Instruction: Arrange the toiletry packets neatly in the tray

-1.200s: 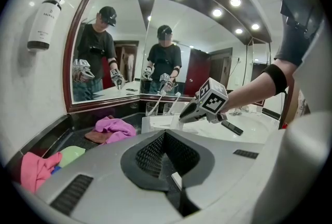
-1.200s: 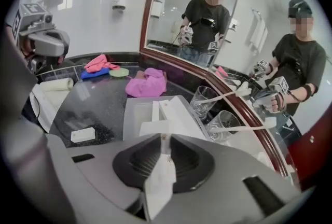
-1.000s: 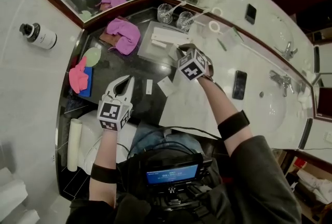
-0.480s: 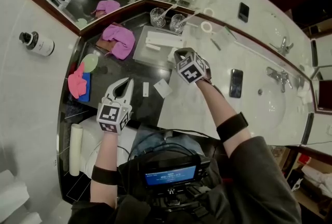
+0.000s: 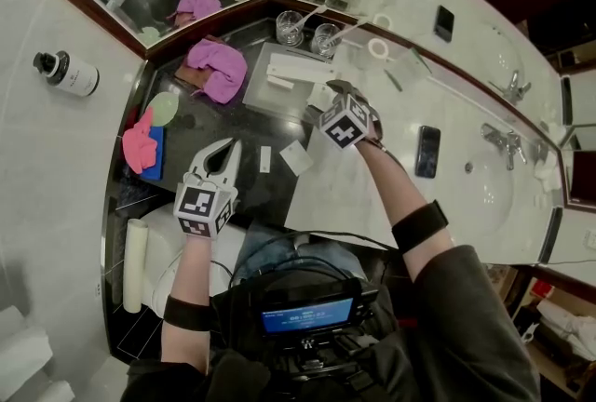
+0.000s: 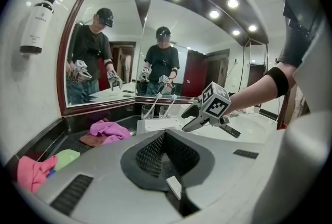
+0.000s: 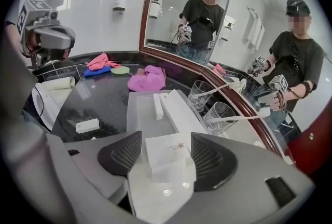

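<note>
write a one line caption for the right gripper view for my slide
Right gripper, jaws just opened, with a white packet between them at the near end of the tray

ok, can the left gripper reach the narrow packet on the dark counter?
Probably yes: the left gripper sits right beside the packet, with only bare counter between them. Its fingers are shut, so they must open first.

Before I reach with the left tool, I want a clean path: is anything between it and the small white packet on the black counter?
Nothing visible. Only bare black stone counter lies between the shut left tool and the small white rectangular packet; the larger white square packet lies beyond it.
</note>
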Demonstrator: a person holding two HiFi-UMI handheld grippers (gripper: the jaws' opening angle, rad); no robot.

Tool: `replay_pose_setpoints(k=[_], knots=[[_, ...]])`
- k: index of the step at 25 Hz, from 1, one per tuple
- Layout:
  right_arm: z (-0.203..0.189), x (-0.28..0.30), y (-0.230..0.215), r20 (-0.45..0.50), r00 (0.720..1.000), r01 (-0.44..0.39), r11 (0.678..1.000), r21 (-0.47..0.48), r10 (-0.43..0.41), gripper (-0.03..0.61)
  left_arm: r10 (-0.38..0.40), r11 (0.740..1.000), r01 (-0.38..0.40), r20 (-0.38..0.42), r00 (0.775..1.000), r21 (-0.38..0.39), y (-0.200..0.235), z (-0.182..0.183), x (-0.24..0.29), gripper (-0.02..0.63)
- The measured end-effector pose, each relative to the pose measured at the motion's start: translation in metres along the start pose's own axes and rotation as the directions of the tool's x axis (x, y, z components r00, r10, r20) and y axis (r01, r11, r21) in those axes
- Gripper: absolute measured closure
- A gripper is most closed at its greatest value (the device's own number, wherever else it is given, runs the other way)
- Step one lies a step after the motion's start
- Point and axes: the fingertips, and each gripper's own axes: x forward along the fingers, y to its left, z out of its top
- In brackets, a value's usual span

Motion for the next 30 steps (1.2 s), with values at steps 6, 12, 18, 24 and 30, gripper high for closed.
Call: replay_pose_setpoints(k=[6, 12, 18, 24, 30], knots=[[-0.007, 0.009, 0.002, -0.041, 0.997, -0.063, 0.997, -0.037, 0.061, 0.183, -0.005, 1.0, 0.005, -0.01, 1.0, -0.023, 0.003, -0.006, 0.004, 0.611], [-0.016, 0.022, 0.006, -0.088, 0.987, -0.142, 0.988, -0.064, 0.137, 0.168, -0.003, 0.999, 0.002, -0.019, 1.0, -0.037, 0.009, -0.014, 0.01, 0.611], [-0.016, 0.034, 0.0, -0.11, 0.98, -0.174, 0.982, -0.072, 0.166, 0.166, -0.005, 0.999, 0.003, -0.028, 1.0, -0.051, 0.011, -0.017, 0.016, 0.611], [-0.017, 0.038, 0.008, -0.121, 0.969, -0.227, 0.971, -0.069, 0.217, 0.24, 0.0, 0.999, -0.002, -0.036, 0.999, -0.055, 0.013, -0.022, 0.021, 0.611], [-0.026, 0.039, 0.011, -0.135, 0.969, -0.216, 0.974, -0.064, 0.206, 0.244, -0.007, 0.999, 0.006, -0.036, 0.999, -0.046, 0.009, -0.021, 0.021, 0.611]])
